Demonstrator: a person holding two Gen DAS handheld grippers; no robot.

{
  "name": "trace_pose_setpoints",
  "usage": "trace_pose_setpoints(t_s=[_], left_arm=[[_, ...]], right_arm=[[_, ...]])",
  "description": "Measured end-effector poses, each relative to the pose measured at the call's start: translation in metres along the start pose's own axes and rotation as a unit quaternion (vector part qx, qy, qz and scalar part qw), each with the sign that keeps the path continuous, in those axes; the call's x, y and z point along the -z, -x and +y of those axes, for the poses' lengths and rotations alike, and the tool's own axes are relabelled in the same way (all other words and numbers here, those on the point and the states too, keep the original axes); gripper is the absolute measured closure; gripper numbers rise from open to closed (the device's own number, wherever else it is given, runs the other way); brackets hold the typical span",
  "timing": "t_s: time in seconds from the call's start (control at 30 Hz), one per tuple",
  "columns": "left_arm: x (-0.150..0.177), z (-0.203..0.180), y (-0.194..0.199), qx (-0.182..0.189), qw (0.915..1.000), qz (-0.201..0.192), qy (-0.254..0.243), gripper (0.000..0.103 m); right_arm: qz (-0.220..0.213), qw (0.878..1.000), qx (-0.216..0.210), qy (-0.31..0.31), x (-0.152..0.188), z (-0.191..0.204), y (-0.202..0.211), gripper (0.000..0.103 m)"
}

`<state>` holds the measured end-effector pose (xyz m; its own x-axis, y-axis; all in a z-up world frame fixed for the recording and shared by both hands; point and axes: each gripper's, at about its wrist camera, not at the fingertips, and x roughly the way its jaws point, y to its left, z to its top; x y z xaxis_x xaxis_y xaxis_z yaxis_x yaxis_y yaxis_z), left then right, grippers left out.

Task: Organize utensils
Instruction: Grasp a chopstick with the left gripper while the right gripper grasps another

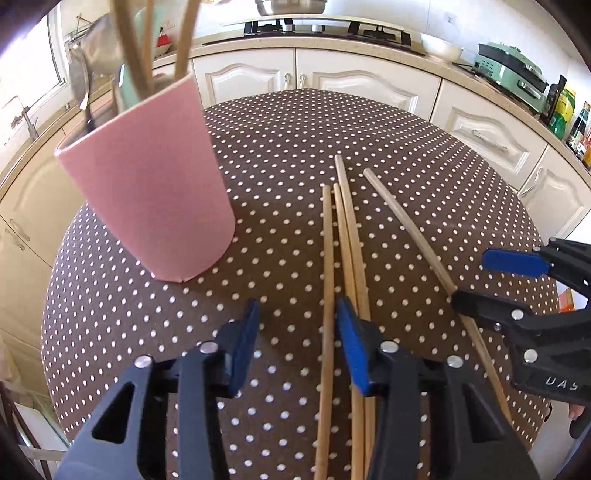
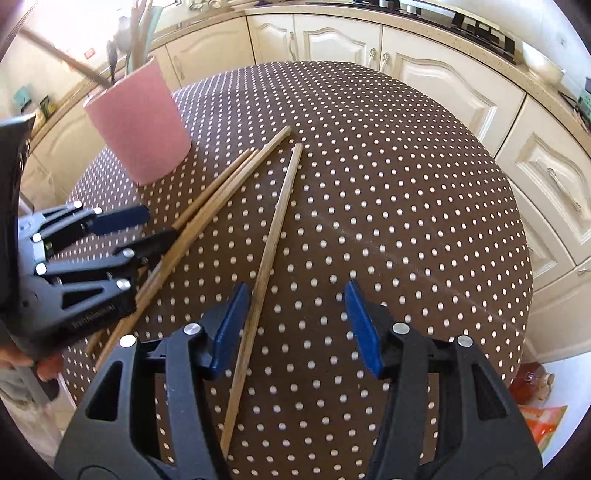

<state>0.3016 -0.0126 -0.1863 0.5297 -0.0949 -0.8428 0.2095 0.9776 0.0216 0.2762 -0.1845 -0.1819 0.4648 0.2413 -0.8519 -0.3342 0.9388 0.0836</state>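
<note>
A pink cup (image 1: 155,184) stands at the back left of the brown polka-dot table (image 1: 295,129), with wooden sticks and a metal spoon (image 1: 79,81) standing in it. Several wooden chopsticks lie on the cloth: three close together (image 1: 347,240) and one apart (image 1: 406,229) to their right. My left gripper (image 1: 299,339) is open over the bundle, one chopstick lying between its fingers untouched. My right gripper (image 2: 295,317) is open low over the single chopstick (image 2: 277,221), which runs just inside its left finger. Each gripper shows in the other's view: left gripper (image 2: 159,223), right gripper (image 1: 484,280).
Cream kitchen cabinets (image 1: 243,74) curve around behind the table, with a gas hob (image 1: 314,29), a white bowl (image 1: 441,48) and a green appliance (image 1: 509,70) on the counter. The table's right edge drops to the floor, where orange items (image 2: 535,406) lie.
</note>
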Motion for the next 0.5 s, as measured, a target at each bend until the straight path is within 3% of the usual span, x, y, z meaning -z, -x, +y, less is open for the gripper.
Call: trace_pose_setpoints(t_s=[0.13,0.27,0.4,0.5], left_arm=[[-0.017,-0.007,-0.009,0.002,0.9999,0.014,0.005,0.071],[-0.041,-0.018,-0.024,0.001,0.9995,0.032,0.001,0.073],[-0.051,-0.020,-0.031,-0.003,0.9986,0.051,-0.010,0.073],[-0.062,-0.022,-0.039,-0.001,0.9978,0.065,-0.006,0.073]], right_arm=[[0.012,1.000,-0.003,-0.009,-0.018,0.002,-0.010,0.049],[0.030,1.000,0.004,-0.001,-0.037,0.007,-0.023,0.050],[0.053,0.998,0.016,0.014,-0.052,0.013,-0.033,0.070],[0.070,0.997,0.025,0.032,-0.065,0.015,-0.042,0.077]])
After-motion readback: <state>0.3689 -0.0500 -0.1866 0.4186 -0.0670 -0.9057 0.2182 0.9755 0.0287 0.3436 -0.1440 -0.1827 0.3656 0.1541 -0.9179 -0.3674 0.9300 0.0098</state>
